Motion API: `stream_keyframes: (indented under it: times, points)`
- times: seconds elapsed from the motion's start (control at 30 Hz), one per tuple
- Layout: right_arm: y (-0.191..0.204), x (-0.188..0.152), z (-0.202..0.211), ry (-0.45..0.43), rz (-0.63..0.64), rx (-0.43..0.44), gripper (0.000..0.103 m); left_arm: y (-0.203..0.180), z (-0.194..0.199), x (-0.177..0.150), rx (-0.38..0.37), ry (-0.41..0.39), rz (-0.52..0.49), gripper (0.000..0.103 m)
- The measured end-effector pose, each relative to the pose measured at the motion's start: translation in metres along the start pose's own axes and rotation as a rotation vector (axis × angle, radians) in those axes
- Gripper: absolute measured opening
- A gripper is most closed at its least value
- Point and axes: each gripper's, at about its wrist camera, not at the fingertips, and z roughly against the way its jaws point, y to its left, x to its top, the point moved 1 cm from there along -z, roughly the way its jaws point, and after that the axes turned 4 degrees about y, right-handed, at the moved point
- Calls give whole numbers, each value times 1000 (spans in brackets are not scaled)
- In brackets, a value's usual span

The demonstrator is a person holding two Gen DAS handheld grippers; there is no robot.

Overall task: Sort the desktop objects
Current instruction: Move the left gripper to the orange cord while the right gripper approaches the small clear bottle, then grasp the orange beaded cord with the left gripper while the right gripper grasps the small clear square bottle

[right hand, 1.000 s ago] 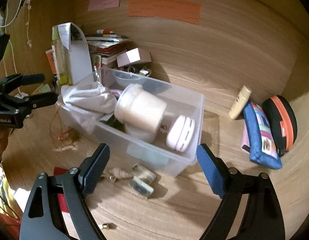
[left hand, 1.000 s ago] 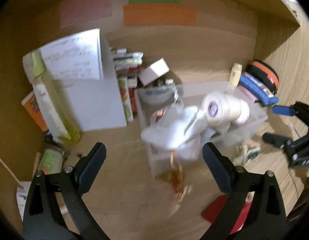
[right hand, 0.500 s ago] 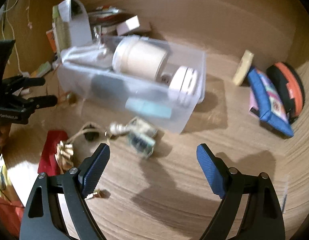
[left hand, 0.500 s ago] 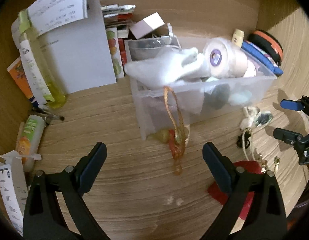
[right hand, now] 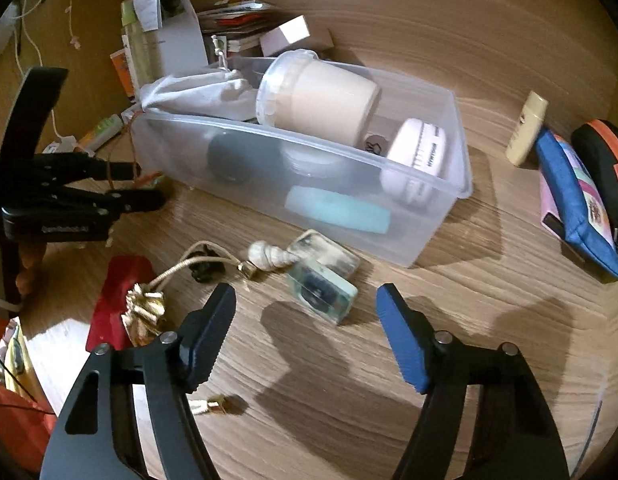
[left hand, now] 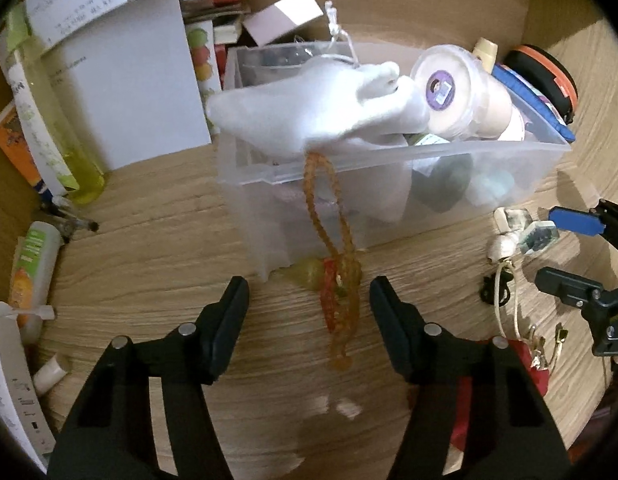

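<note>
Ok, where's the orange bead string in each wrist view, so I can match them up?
Left wrist: the orange bead string hangs from the clear bin's near rim down to the desk, centre frame, ahead of the open left gripper.
Right wrist: only a thin strand by the bin's left corner.
Shared landmark: white drawstring pouch.

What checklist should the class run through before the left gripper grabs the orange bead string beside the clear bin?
1. Left gripper open: ok.
2. Orange bead string between its fingers: ok.
3. String free of the clear bin: not ok; it hangs from under the white pouch.
4. Right gripper open, holding nothing: ok.
5. Room in the bin: cannot tell.
</note>
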Motion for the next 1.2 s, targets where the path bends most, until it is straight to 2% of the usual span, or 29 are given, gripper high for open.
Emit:
stream_keyframes:
  times: [0.23,0.27,0.43,0.63,0.77,1.07,1.2]
  points:
    - [-7,2,-12,30,-53,34,48,1,-2,4,-27,-4,23,62]
    - [-9,1,-13,33,-61,39,43,3,-2,5,-28,-5,30,60]
    - [-14,1,-13,21,-87,48,34,7,-2,4,5,-22,54,47]
    - [-15,-1,-8,13,-99,57,34,15,0,1,-30,-24,62,47]
    - [-16,-4,-2,4,-96,56,34,26,8,-8,-80,-18,59,38]
    - [-15,-7,4,0,-91,58,34,33,17,-22,-81,-17,32,24]
    - [-15,-10,8,4,-87,52,34,42,22,-29,-77,-13,20,22]
